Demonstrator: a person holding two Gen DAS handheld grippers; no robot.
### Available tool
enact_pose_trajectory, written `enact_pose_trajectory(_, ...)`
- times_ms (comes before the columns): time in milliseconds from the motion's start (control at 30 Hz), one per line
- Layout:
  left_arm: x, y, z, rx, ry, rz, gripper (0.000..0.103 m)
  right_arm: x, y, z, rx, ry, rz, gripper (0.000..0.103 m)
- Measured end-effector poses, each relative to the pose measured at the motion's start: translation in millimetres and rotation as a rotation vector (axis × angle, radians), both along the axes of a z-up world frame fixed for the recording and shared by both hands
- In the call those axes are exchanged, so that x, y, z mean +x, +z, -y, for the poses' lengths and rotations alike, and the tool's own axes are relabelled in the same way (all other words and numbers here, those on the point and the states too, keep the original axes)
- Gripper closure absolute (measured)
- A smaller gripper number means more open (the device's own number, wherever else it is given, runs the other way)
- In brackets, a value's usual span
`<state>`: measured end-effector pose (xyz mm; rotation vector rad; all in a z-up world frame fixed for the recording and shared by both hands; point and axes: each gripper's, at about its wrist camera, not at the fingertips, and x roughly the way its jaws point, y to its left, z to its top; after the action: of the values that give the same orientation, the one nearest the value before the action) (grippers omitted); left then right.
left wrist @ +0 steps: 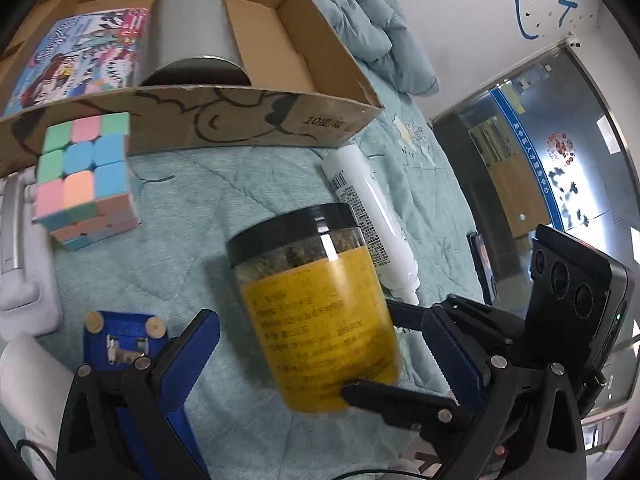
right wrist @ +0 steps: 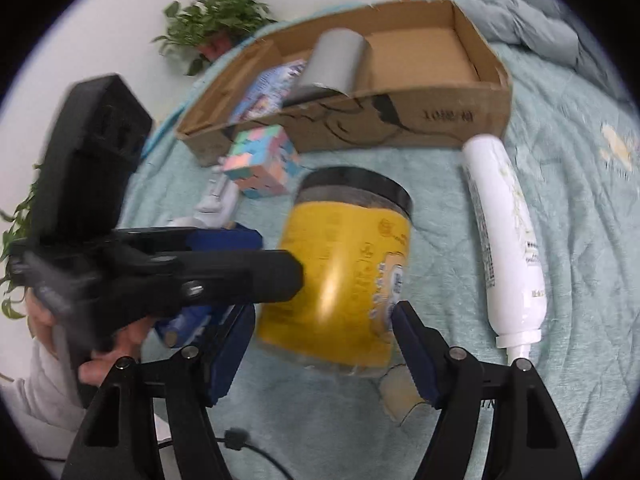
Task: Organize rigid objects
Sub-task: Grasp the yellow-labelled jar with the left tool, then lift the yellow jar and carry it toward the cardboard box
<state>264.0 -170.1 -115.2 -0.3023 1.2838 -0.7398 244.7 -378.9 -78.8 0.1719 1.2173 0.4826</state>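
A clear jar with a black lid and yellow label is lifted and tilted over the teal bedspread; it also shows in the right wrist view. My right gripper is shut on the jar's base, fingers on both sides. My left gripper is open, its blue-padded fingers wide apart on either side of the jar. A pastel puzzle cube and a white tube lie in front of the cardboard box.
The cardboard box holds a colourful book and a grey cylinder. A blue gadget and a white device lie at the left. A bunched quilt and a potted plant sit behind.
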Motion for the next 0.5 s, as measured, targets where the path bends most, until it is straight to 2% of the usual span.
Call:
enact_pose_trajectory(67,6.9,-7.4,5.3,0.007,-0.003,-0.03,0.008,4.8,-7.3,3.3,0.066,-0.029,-0.018,0.028)
enact_pose_trajectory(167,12.1,-16.1,12.3,0.036,-0.003,-0.048,0.009,7.5,-10.9,1.3,0.086,-0.049,-0.016,0.026)
enact_pose_trajectory(233,13.7,-20.8,16.5,0.075,-0.008,-0.051,0.015,7.0,-12.2,-2.8,0.084,-0.046,-0.015,0.024)
enact_pose_trajectory(500,14.8,-14.6,15.0,0.088,0.012,-0.019,0.017,12.6,-18.5,-4.8,0.116,-0.076,-0.015,0.022)
